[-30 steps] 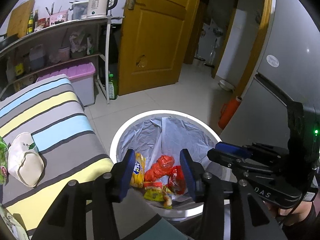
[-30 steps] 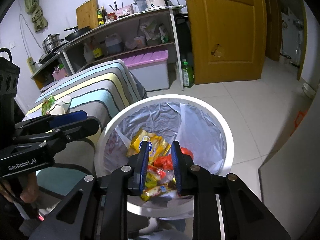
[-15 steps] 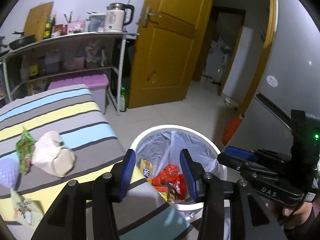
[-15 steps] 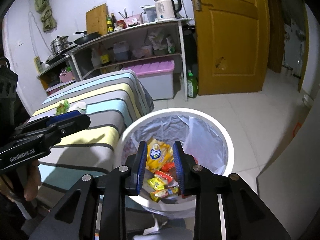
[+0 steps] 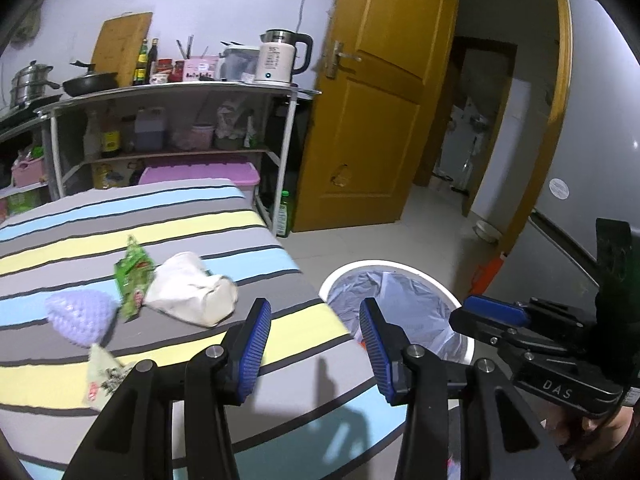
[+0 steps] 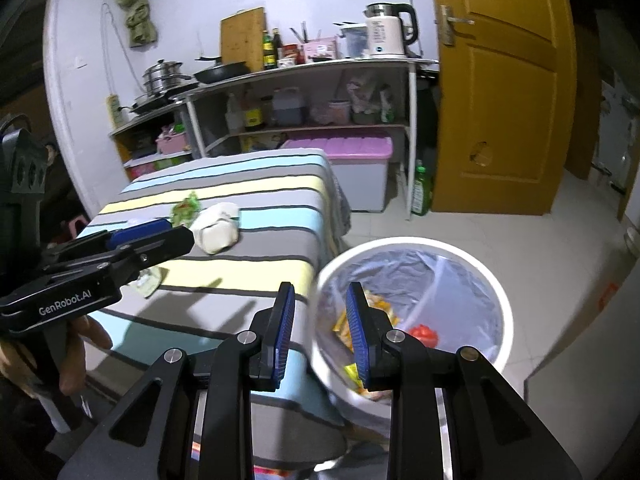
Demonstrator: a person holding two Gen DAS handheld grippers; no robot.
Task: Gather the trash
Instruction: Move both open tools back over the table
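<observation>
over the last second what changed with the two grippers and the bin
Both empty grippers, left gripper and right gripper, pulled back from over the white round plastic-lined bin toward the striped table. Nothing grabbed or dropped; wrappers remain in the bin.

Both claws have lifted away from the white trash bin (image 6: 412, 246), which a second ago sat directly beneath them. The left claw (image 5: 316, 344), empty with jaws wide, has swung over the striped worktop (image 5: 240, 216), bringing a green wrapper (image 5: 134, 276), a white pouch (image 5: 192, 296) and a purple knitted piece (image 5: 80, 316) into view ahead to its left. The right claw (image 6: 318, 332), slightly wider than before, now straddles the bin's near rim.
</observation>
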